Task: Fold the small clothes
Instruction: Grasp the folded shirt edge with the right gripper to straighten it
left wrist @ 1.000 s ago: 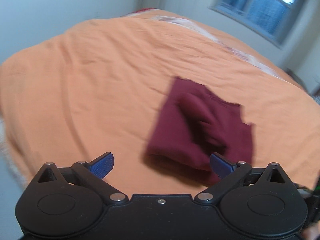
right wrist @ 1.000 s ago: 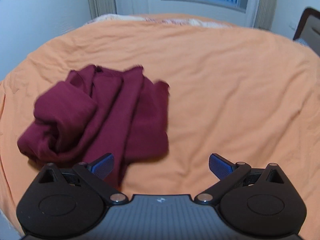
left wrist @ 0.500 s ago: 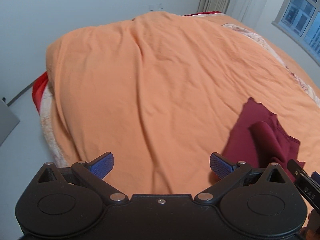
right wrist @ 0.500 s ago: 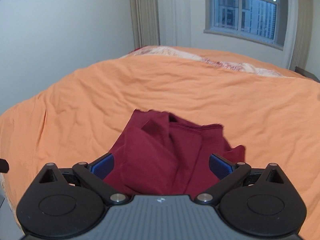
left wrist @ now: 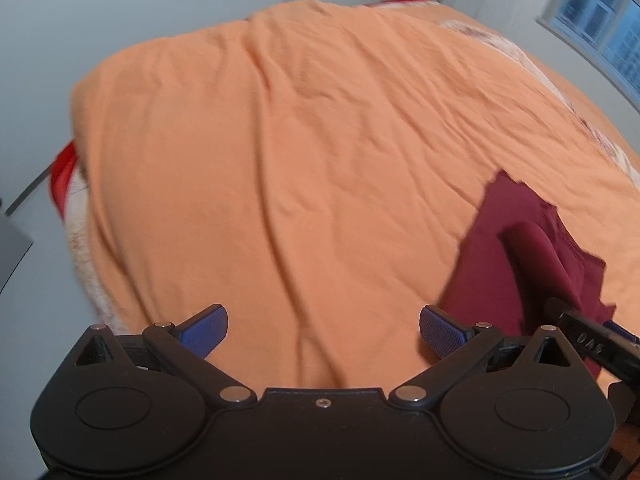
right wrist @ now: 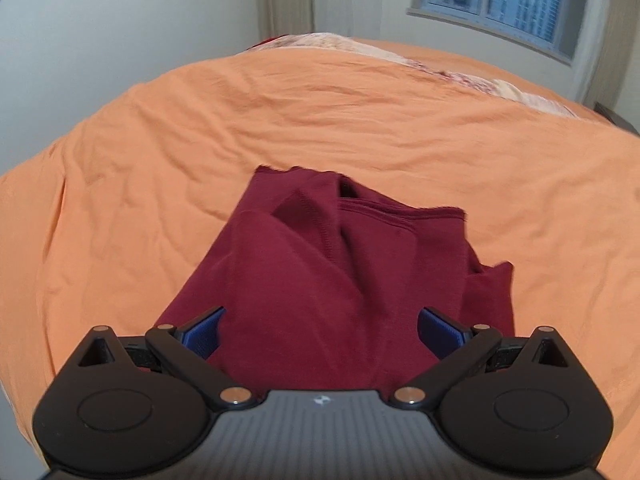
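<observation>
The crumpled maroon garment (right wrist: pixel 320 280) lies dead ahead of the wide-spread, empty right gripper (right wrist: pixel 320 330); the left gripper (left wrist: pixel 322 330), equally wide, sees it lower right.

**Open bed, one bundle in the path**

The orange bedspread (left wrist: pixel 300 160) lies bare ahead of the left gripper (left wrist: pixel 323 330), giving free passage. A crumpled maroon garment (right wrist: pixel 320 280) fills the path straight ahead of the right gripper (right wrist: pixel 320 332). Clear sheet flanks the garment on both sides and beyond.
</observation>
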